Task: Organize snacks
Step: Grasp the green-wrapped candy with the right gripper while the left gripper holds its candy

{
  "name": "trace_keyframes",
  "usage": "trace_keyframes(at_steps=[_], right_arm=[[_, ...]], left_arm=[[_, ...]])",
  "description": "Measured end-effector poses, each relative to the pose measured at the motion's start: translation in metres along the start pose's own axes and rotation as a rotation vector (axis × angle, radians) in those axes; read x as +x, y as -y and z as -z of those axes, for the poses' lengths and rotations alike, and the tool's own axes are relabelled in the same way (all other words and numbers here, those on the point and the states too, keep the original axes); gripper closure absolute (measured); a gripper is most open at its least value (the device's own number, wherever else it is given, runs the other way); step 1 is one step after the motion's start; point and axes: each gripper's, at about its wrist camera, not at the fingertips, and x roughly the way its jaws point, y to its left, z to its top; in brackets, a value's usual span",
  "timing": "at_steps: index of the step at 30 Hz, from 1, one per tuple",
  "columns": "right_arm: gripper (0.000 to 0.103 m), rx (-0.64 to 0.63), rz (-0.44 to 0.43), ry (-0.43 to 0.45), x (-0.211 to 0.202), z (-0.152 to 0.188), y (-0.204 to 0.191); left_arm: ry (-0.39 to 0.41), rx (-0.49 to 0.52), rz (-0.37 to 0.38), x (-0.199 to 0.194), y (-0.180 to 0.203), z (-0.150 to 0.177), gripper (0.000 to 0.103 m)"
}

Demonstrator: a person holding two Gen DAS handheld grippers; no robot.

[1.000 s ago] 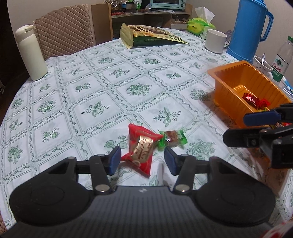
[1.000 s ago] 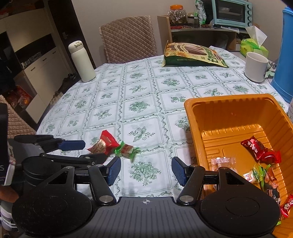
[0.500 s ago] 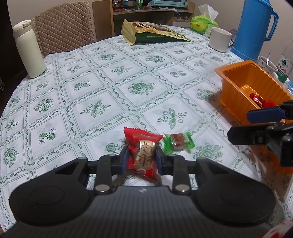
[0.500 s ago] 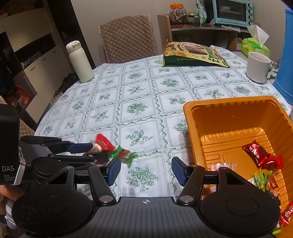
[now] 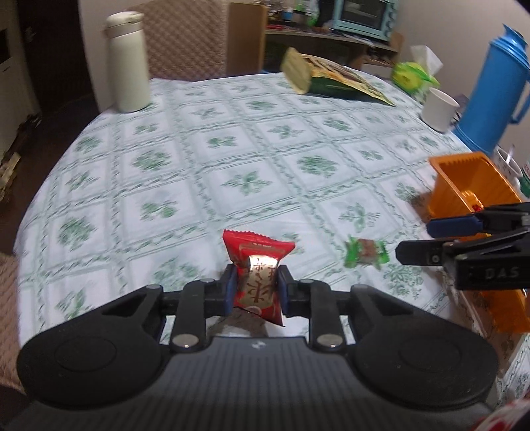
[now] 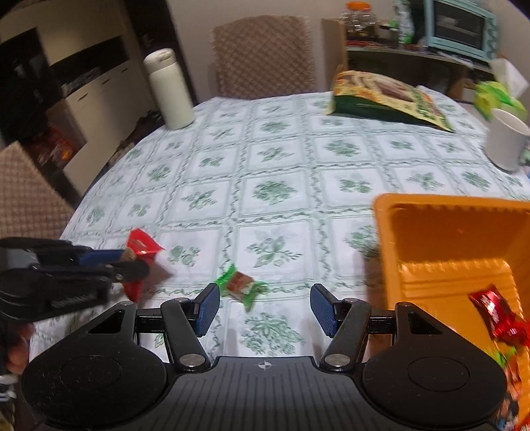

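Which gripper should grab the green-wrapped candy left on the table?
Right. The right gripper is open, empty, and the green-wrapped candy lies just ahead between its fingers. The left gripper is shut on the red snack packet, so it is busy.

On the table (image 6: 281,159), a wrapped candy (image 6: 240,283) lies left of the tray (image 6: 450,238), snacks (image 6: 497,315) inside.

A quilted brown chair (image 6: 263,54) stands behind the table (image 6: 281,159), beside a wooden shelf (image 6: 391,53) holding a toaster oven (image 6: 460,28).
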Motion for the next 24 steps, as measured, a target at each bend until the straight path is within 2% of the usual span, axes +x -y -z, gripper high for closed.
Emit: trace_keyframes(at_steps=[8, 15, 20, 24], right_arm=[[0.042, -0.084, -0.081, -0.022, 0.032, -0.011, -0.010], [0.042, -0.136, -0.102, -0.035, 0.051, -0.011, -0.015], [0.053, -0.191, -0.092, -0.043, 0.052, -0.003, -0.024], [0.072, -0.210, -0.101, -0.073, 0.054, 0.002, -0.030]], left_arm=[[-0.018, -0.063, -0.055, -0.010, -0.023, 0.011, 0.080], [-0.017, -0.086, -0.080, -0.016, -0.031, 0.016, 0.080], [-0.013, -0.101, -0.087, -0.022, -0.034, 0.019, 0.080], [-0.013, -0.109, -0.086, -0.025, -0.036, 0.021, 0.080]])
